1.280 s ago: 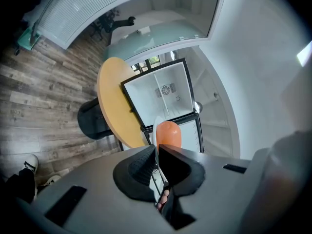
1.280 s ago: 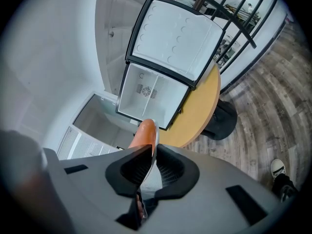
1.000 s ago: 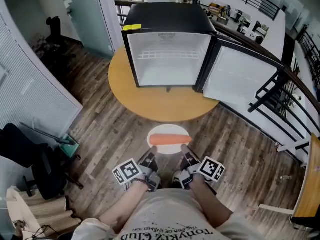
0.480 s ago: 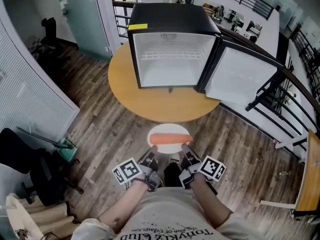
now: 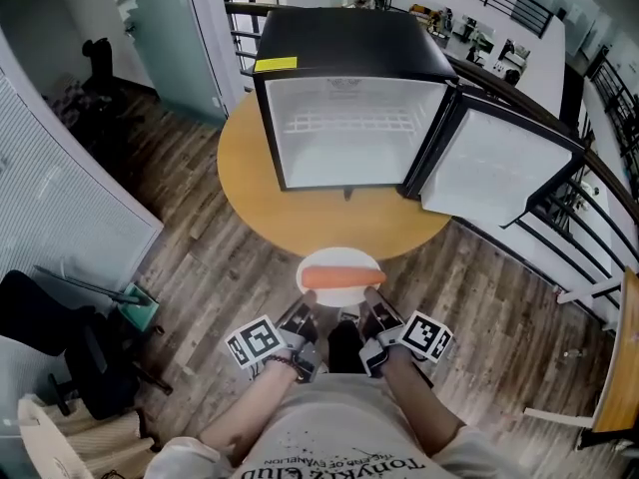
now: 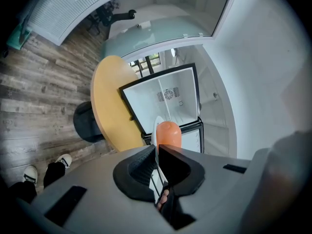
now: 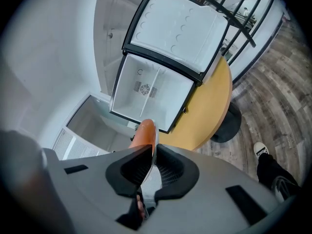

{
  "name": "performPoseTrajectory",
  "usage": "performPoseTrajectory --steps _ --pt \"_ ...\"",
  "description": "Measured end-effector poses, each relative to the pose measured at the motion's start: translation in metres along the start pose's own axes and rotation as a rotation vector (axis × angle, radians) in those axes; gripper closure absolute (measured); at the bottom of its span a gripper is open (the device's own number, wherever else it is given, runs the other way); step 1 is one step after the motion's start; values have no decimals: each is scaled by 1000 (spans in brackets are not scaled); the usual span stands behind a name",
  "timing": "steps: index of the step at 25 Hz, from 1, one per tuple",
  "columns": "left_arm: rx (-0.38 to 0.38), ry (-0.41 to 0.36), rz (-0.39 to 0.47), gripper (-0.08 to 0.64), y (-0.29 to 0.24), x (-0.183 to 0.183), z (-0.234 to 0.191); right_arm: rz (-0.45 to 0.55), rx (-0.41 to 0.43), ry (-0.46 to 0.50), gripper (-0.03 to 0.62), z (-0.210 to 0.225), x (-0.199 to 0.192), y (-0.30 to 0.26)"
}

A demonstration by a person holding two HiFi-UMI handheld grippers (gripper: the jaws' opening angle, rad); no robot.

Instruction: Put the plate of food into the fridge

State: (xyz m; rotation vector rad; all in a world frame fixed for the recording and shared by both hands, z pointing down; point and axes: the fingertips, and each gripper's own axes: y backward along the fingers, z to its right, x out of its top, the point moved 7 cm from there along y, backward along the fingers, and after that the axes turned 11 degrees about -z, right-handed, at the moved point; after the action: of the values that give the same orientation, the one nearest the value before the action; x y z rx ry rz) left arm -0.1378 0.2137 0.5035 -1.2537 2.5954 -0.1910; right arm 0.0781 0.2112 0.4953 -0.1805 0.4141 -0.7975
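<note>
A white plate (image 5: 339,270) carrying an orange sausage-shaped piece of food (image 5: 341,278) is held level in front of the person, just at the near edge of the round table. My left gripper (image 5: 303,316) is shut on the plate's near-left rim and my right gripper (image 5: 372,312) is shut on its near-right rim. The plate edge (image 6: 156,130) with the food (image 6: 168,134) shows between the left jaws, and the food (image 7: 144,134) rises past the right jaws too. The black mini fridge (image 5: 344,98) stands on the table with its door (image 5: 499,168) swung open to the right, white inside with a wire shelf.
The round wooden table (image 5: 329,218) stands on a dark pedestal (image 6: 87,123) over a wood plank floor. A black railing (image 5: 589,198) runs at the right. Office chairs (image 5: 60,337) and a green bin (image 5: 140,307) sit at the left. The person's shoes (image 6: 44,167) are below.
The person has stepped closer to the table, so fridge and table sit lower and larger in view. The plate stays gripped the same way by both grippers.
</note>
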Motion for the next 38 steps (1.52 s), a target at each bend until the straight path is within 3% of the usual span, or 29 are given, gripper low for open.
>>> performPoseTrajectory --steps 6,23,38 --pt "18 -16 11 520 -32 41 1 -22 0 -7 545 0 40 -35" --pt "46 48 53 520 -159 120 7 -83 -2 -6 545 29 178 -113" --pt "68 74 19 522 -202 167 -10 -59 -47 -33 545 45 212 -158"
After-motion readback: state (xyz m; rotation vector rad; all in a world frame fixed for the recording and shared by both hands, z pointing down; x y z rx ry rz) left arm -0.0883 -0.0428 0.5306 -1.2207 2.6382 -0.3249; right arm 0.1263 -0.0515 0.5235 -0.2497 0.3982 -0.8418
